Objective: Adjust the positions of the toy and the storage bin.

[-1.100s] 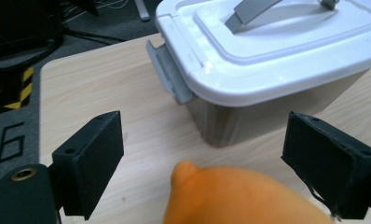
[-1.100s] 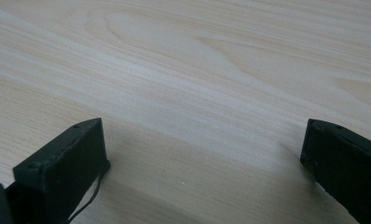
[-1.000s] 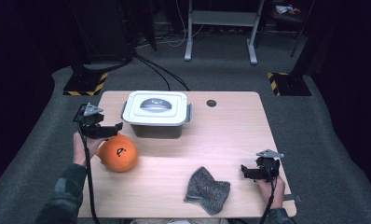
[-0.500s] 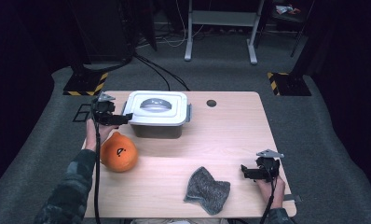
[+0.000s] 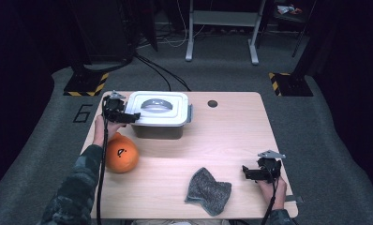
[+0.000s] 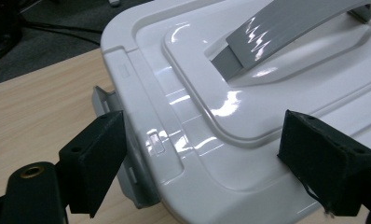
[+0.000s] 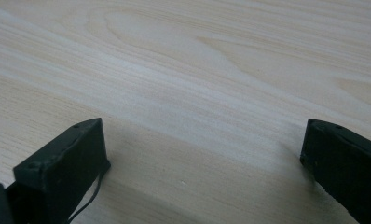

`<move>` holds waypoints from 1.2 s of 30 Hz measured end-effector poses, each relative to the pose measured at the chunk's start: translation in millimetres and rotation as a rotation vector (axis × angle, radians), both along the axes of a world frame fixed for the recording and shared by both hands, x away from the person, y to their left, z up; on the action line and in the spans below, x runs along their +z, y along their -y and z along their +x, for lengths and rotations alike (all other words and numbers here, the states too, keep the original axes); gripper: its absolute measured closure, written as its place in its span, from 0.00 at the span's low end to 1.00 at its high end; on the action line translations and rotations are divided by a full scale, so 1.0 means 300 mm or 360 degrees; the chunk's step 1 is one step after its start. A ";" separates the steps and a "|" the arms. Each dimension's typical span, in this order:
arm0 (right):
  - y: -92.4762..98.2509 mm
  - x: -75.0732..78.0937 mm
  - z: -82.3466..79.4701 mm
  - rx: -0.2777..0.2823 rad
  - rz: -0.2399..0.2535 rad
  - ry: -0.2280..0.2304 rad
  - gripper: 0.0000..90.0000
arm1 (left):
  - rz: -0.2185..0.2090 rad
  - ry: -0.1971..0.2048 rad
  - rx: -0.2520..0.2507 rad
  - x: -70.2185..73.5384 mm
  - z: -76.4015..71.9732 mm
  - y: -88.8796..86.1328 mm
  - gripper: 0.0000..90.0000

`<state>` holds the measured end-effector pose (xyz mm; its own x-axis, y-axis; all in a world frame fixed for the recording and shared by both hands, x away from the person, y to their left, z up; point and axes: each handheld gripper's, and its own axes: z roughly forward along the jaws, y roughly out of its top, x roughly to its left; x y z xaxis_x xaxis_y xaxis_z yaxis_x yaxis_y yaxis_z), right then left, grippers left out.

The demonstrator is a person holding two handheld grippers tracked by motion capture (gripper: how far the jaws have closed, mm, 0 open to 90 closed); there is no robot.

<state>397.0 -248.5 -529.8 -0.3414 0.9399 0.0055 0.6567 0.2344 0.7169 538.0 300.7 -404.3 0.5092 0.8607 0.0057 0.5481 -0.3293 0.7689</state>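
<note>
Dark floor surrounds the desk (image 5: 175, 154), where the left hand-held gripper (image 5: 128, 116), jaws open, nears the box's (image 5: 160, 117) left latch (image 6: 110, 100); best to straddle it squarely before closing.

You work at a light wooden rectangular table (image 5: 231, 140) with a small round dark hole (image 5: 212, 103) near its far edge. Grey carpet floor (image 5: 316, 117) surrounds it, a painted numeral 6 (image 5: 83, 113) at left. Yellow-black striped bases (image 5: 86, 84) sit upper left and upper right; a grey metal stand (image 5: 222, 28) and black cables (image 5: 161, 75) lie top centre. The room beyond is dark.
</note>
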 end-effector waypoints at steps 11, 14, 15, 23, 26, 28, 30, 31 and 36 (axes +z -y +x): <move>0.000 0.000 0.000 -0.0003 0.0002 0.0000 0.00 | 0.0021 -0.0005 -0.0057 0.005 0.010 0.023 0.16; -0.001 0.000 0.000 -0.0004 0.0002 0.0001 0.00 | 0.0036 -0.0009 -0.0090 0.007 0.011 0.033 0.17; 0.000 0.000 0.000 -0.0001 0.0001 0.0000 0.00 | 0.0024 0.0002 -0.0088 0.004 0.011 0.040 0.17; 0.001 0.000 0.000 0.0003 -0.0005 0.0002 0.00 | 0.0057 -0.0008 -0.0161 0.009 0.011 0.079 0.17; 0.002 0.000 0.000 0.0006 -0.0008 0.0002 0.00 | 0.0029 -0.0009 -0.0168 0.006 0.010 0.093 0.17; -0.001 0.000 0.000 -0.0004 0.0003 0.0003 0.00 | 0.0044 -0.0016 -0.0190 0.007 0.010 0.099 0.16; -0.001 0.000 -0.001 -0.0002 0.0002 0.0002 0.00 | 0.0031 -0.0009 -0.0187 0.005 0.008 0.109 0.17; 0.000 0.000 -0.001 0.0001 -0.0001 0.0002 0.00 | 0.0044 -0.0018 -0.0207 0.007 0.008 0.111 0.17; 0.000 0.000 -0.001 0.0000 0.0000 0.0002 0.00 | 0.0039 -0.0017 -0.0222 0.007 0.005 0.131 0.16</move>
<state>396.8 -248.5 -529.9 -0.3416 0.9398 0.0053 0.6559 0.2343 0.7176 539.4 261.3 -402.4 0.6241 0.7811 0.0198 0.5037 -0.4216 0.7540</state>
